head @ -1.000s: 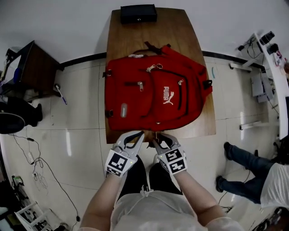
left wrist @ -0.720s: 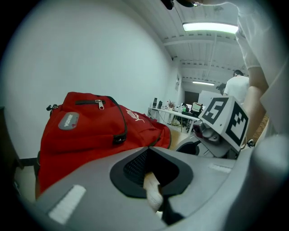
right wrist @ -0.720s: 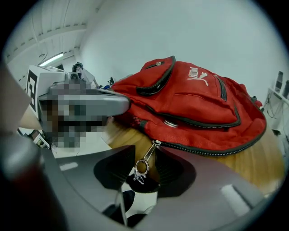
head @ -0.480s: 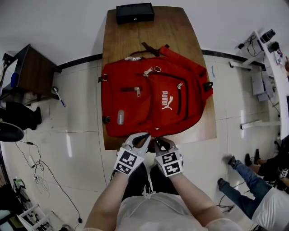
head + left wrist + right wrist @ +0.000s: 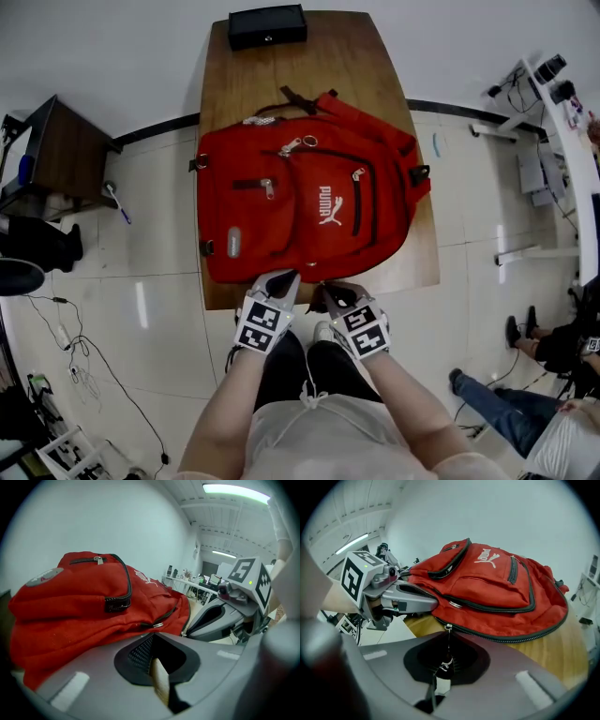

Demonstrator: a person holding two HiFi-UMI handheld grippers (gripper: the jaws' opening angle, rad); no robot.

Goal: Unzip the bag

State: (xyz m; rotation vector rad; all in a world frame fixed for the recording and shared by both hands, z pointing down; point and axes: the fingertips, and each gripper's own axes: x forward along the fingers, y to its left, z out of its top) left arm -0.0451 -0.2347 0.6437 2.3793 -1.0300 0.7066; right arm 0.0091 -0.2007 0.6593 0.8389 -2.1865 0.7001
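A red backpack (image 5: 300,206) lies flat on the wooden table (image 5: 347,56), its bottom edge toward me. My left gripper (image 5: 283,277) has its tips closed together at that near hem; in the left gripper view the red backpack (image 5: 84,602) rises straight from the closed left gripper (image 5: 152,637). Just to its right, my right gripper (image 5: 323,291) is shut on the zipper pull (image 5: 447,660), which hangs from the slider on the main zip at the backpack's (image 5: 487,588) near edge. The right gripper (image 5: 448,632) has its jaws pressed together around that thin pull.
A black box (image 5: 267,25) sits at the table's far end. A dark side table (image 5: 56,141) stands on the left, cables (image 5: 75,356) trail over the floor, and a person's legs (image 5: 487,394) are at the lower right.
Both grippers' jaws have closed at the bag's near edge, the right one around the zipper pull. The bag now sits a little to the left in the head view.
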